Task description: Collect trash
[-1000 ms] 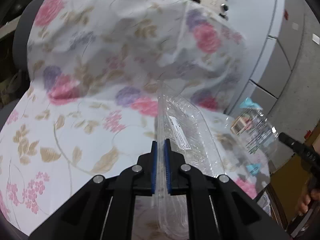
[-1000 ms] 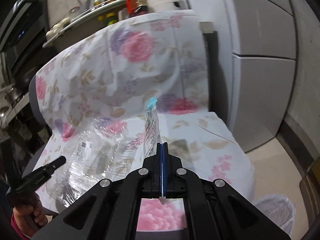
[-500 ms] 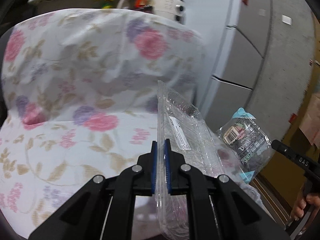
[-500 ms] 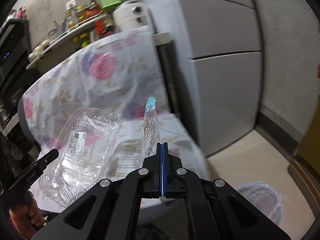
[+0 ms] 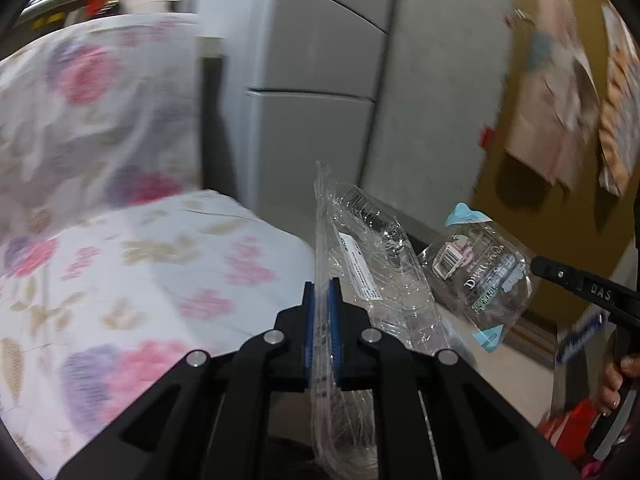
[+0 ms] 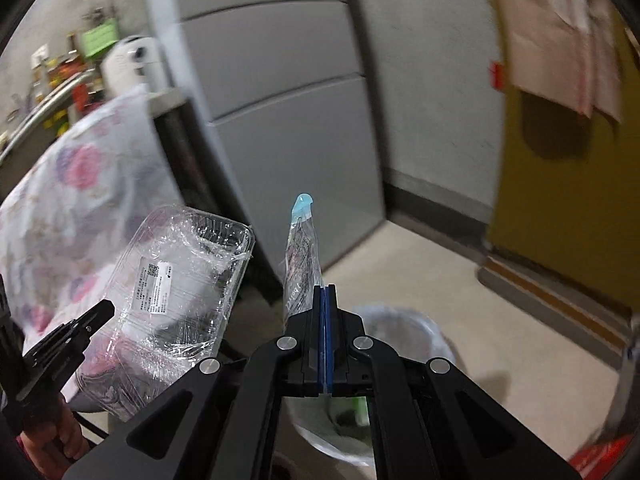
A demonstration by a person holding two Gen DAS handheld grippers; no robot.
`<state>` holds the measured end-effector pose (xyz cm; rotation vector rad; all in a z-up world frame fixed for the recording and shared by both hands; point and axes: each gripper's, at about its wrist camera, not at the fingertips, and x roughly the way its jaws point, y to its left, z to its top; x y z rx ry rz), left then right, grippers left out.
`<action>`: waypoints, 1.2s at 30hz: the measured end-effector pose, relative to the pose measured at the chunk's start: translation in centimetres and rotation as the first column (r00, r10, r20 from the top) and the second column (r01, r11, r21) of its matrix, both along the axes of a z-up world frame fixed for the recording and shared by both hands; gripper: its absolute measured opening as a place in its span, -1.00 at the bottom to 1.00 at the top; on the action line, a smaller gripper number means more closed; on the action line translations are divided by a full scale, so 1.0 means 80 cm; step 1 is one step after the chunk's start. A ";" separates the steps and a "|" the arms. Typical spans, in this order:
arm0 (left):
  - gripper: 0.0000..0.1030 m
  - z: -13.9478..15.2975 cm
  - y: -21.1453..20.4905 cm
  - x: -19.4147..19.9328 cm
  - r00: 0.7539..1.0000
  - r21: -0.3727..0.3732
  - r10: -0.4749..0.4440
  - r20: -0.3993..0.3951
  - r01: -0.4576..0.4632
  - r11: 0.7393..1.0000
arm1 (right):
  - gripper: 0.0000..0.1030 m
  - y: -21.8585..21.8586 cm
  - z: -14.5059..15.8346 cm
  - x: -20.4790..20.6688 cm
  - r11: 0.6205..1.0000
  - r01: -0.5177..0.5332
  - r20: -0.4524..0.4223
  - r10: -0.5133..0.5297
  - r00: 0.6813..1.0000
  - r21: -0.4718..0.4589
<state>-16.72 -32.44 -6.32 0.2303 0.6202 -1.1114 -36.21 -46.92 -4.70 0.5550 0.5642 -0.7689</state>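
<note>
Left hand-held gripper (image 5: 322,312): blue pads nearly closed, pinching the rim of a clear plastic tray (image 5: 372,264). Tray is wrapped in film, white label on it, held edge-on in the left wrist view and tilted up and to the right of the jaws. In the right wrist view the same tray (image 6: 180,292) shows broadside at lower left, with the left gripper's black fingers (image 6: 76,336) clamped on its lower left edge and a hand (image 6: 56,440) below them.

Right hand-held gripper (image 6: 325,320): jaws fully closed on a flat clear wrapper (image 6: 300,264) with blue corners and print. Wrapper stands up from the pads, slightly tilted left. From the left wrist view the wrapper (image 5: 480,272) is seen face-on, barcode visible, gripped at its right edge by the right gripper's black finger (image 5: 580,284).

Both items are in the air, clear of the chair. Chair with floral cover (image 5: 120,260) sits left of the tray. Grey fridge (image 6: 280,120) behind. A bin lined with a clear bag (image 6: 400,332) is on the floor (image 6: 500,320) directly beyond the right gripper, under the wrapper. Background is motion-blurred.
</note>
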 end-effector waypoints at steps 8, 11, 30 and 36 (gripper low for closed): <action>-0.88 -0.040 -0.062 -0.027 0.996 0.074 -0.087 -0.016 0.088 0.993 | -0.99 -0.032 -0.081 -0.038 0.987 0.098 -0.083 -0.088 0.993 0.123; -0.88 -0.049 -0.080 -0.032 0.994 0.081 -0.110 -0.017 0.111 0.991 | -0.96 -0.041 -0.098 -0.034 0.983 0.115 -0.106 -0.101 0.989 0.146; 0.42 -0.045 -0.072 -0.007 0.997 0.074 -0.041 -0.058 0.045 0.996 | -0.44 -0.047 -0.082 -0.032 0.983 0.110 -0.155 -0.086 0.984 0.149; 0.73 -0.014 -0.033 0.006 0.998 0.118 0.049 -0.029 -0.045 0.992 | -0.14 -0.009 -0.038 -0.008 0.995 0.018 -0.186 0.001 0.983 0.102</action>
